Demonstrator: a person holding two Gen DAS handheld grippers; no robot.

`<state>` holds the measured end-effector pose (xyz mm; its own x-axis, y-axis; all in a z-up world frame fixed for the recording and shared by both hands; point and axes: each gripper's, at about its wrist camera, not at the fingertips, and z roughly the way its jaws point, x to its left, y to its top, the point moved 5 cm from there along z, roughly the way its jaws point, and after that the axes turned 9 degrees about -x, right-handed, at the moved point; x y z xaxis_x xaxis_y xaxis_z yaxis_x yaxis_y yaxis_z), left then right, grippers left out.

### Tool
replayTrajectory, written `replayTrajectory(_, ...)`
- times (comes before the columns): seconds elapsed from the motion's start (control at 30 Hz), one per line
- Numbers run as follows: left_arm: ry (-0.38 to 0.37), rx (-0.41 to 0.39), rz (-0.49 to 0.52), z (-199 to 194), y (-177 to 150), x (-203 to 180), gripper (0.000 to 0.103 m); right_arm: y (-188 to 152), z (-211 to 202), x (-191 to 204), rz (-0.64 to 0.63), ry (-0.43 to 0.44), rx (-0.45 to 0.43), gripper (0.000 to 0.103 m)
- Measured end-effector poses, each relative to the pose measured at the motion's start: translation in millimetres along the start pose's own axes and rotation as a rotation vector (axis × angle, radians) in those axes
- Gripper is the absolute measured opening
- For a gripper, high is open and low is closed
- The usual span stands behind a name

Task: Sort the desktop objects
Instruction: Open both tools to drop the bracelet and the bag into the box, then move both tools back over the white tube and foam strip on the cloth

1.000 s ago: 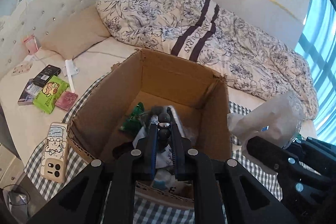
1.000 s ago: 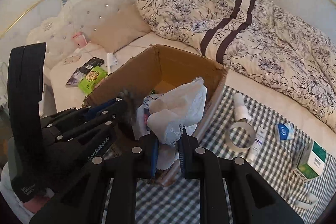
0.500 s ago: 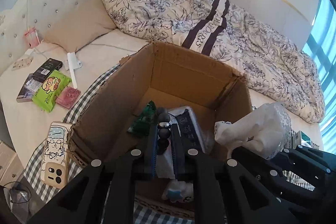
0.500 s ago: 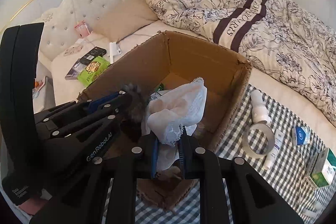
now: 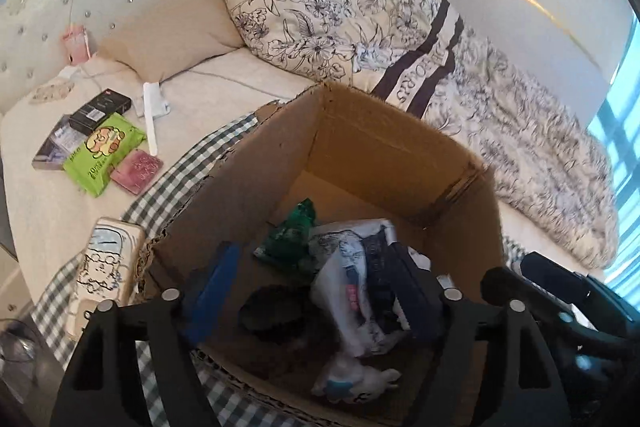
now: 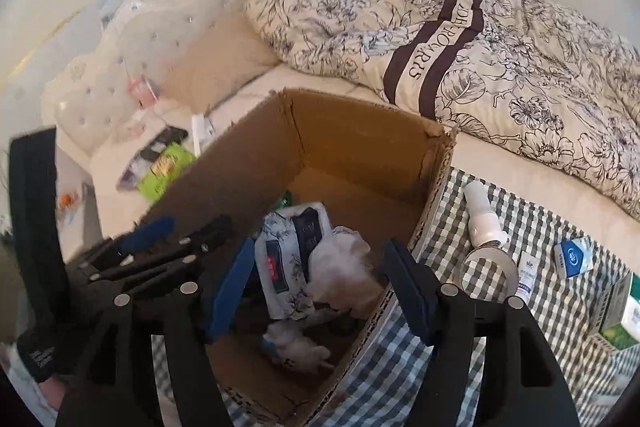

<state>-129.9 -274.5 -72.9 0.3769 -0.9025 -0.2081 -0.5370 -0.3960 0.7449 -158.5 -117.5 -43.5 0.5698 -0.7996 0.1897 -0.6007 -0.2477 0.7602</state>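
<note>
An open cardboard box [image 5: 384, 147] sits on a checked cloth on the bed. My left gripper [image 5: 316, 291] hangs open above its near end, nothing between the blue pads. Under it lie a dark fuzzy item [image 5: 272, 311], a green packet [image 5: 292, 239], a floral pouch [image 5: 352, 287] and a small white plush toy [image 5: 352, 383]. My right gripper [image 6: 320, 287] is open too, over the box [image 6: 360, 143]. A white lace cloth [image 6: 344, 271] rests on the floral pouch [image 6: 288, 251] just below it. The left gripper [image 6: 160, 251] shows at the box's left wall.
Right of the box on the checked cloth [image 6: 540, 215] lie a white bottle [image 6: 484, 215], a tape roll [image 6: 488, 267], a tube [image 6: 526, 275], a blue box [image 6: 572, 257] and a green carton [image 6: 620, 311]. Left of it are a phone [image 5: 108, 267], a green packet [image 5: 100, 151] and a pink pouch [image 5: 136, 167].
Both grippers opened over the box. The left let go of the dark fuzzy item and the right let go of the white lace cloth; both now lie inside the box.
</note>
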Motion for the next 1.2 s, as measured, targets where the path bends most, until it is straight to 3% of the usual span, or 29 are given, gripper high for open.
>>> replayTrajectory(0.57, 0.001, -0.05, 0.115, -54, -9, -68, 0.088, 2, -80, -36, 0.041, -0.026, -0.095, 0.067)
replayTrajectory(0.87, -0.063, -0.062, 0.144, -70, -25, -128, 0.088, -13, -131, -100, 0.092, -0.109, -0.122, 0.067)
replayTrajectory(1.2, -0.132, -0.009, 0.223, -62, -58, -186, 0.089, -43, -162, -184, 0.207, -0.251, -0.117, 0.068)
